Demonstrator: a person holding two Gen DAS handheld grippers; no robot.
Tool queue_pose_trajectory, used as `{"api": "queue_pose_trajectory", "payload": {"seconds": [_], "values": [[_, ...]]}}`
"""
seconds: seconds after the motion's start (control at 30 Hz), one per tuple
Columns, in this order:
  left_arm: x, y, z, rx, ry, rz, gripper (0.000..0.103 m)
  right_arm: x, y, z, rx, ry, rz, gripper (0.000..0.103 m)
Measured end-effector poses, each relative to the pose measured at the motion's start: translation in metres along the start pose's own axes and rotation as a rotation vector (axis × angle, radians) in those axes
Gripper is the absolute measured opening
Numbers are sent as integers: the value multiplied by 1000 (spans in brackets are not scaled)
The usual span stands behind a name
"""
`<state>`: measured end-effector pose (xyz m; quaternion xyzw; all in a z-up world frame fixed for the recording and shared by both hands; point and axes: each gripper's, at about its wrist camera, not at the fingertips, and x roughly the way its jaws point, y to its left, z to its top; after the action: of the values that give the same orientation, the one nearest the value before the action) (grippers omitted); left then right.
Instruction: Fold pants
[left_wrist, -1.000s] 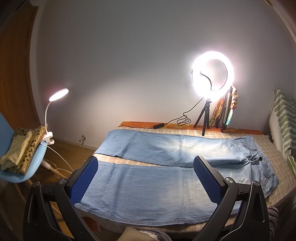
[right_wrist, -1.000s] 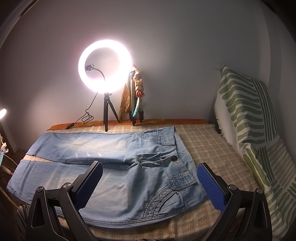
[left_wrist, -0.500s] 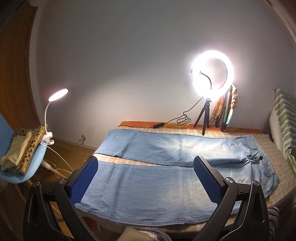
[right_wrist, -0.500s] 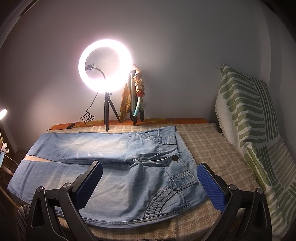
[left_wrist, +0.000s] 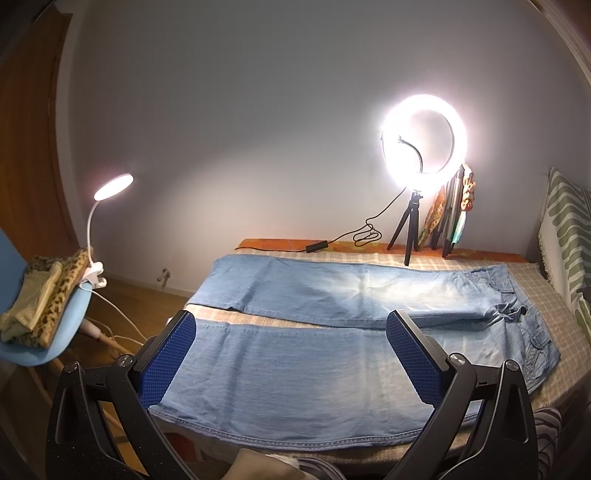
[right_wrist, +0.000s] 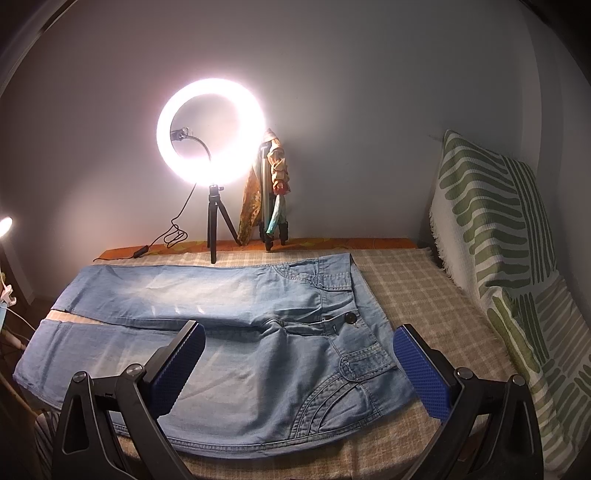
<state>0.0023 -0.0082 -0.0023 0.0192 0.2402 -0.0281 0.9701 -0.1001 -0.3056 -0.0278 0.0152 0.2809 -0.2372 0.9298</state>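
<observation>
Pants (left_wrist: 332, 332) lie flat and unfolded on the bed (right_wrist: 424, 295), light blue denim, both legs side by side, hems toward 9 o'clock, waistband toward 3 in my left view. My left tool (left_wrist: 291, 358) hangs over the near leg, spread wide, gripping nothing. My right tool (right_wrist: 299, 363) hangs over the hip pocket area, also spread, empty. Ring light (right_wrist: 210, 131) on its tripod stands at 12, striped cushion (right_wrist: 498, 229) at 3 in the right view.
</observation>
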Motion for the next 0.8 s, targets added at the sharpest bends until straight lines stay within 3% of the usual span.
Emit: {"api": "queue_pose_trajectory", "payload": {"seconds": [0.37, 0.8], "values": [[15, 10, 2, -12, 13, 23, 102, 13, 10, 4, -13, 5, 16, 103], [61, 43, 15, -54, 91, -46, 102, 50, 20, 34, -57, -1, 61, 103]]}}
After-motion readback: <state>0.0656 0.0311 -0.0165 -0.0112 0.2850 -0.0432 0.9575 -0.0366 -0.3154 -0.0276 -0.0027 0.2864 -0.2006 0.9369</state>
